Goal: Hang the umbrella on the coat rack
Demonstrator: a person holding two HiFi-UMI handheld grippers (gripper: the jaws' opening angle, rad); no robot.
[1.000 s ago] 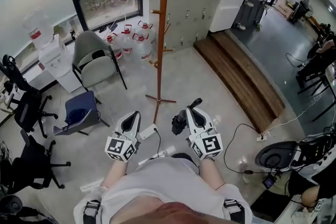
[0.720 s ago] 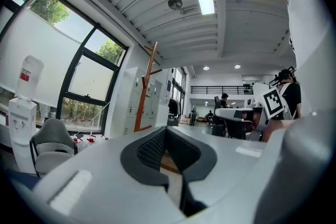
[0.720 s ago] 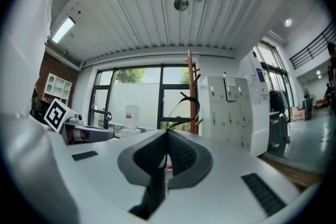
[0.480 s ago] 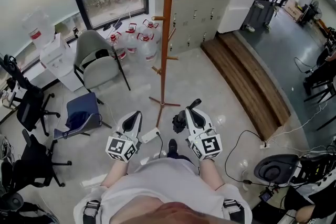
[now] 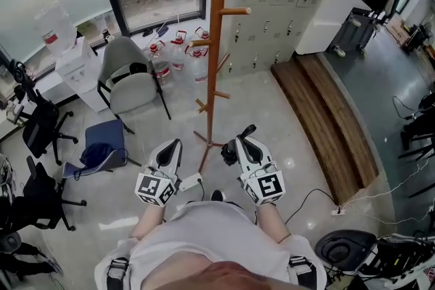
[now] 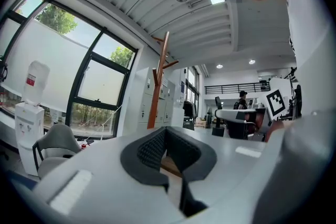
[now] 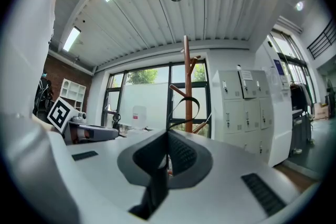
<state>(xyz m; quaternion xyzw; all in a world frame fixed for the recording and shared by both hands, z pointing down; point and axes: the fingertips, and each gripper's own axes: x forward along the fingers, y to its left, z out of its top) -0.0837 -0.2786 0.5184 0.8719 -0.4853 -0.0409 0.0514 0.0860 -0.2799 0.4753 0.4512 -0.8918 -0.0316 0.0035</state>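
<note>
Coat rack (image 5: 216, 44) nearer than a second ago; person closing in. Right hand-held gripper (image 5: 245, 136) clenched on strap of umbrella (image 5: 230, 154), which dangles beside it. Left hand-held gripper (image 5: 172, 147) clenched, empty. Hanging not yet begun.

The coat rack (image 5: 216, 64) is cut off at its top by the head view's upper edge. In both gripper views its foot is hidden behind the gripper bodies. In the head view the umbrella (image 5: 230, 155) is mostly hidden beside the right gripper (image 5: 246, 136) and reads only as a dark bundle. In the right gripper view only its strap loop (image 7: 187, 98) shows above the jaws pressed together on it; canopy and handle are unseen. A distant person (image 6: 242, 98) in the left gripper view is too small to detail. A black office chair (image 5: 27, 204) is cut off at the head view's left edge.
</note>
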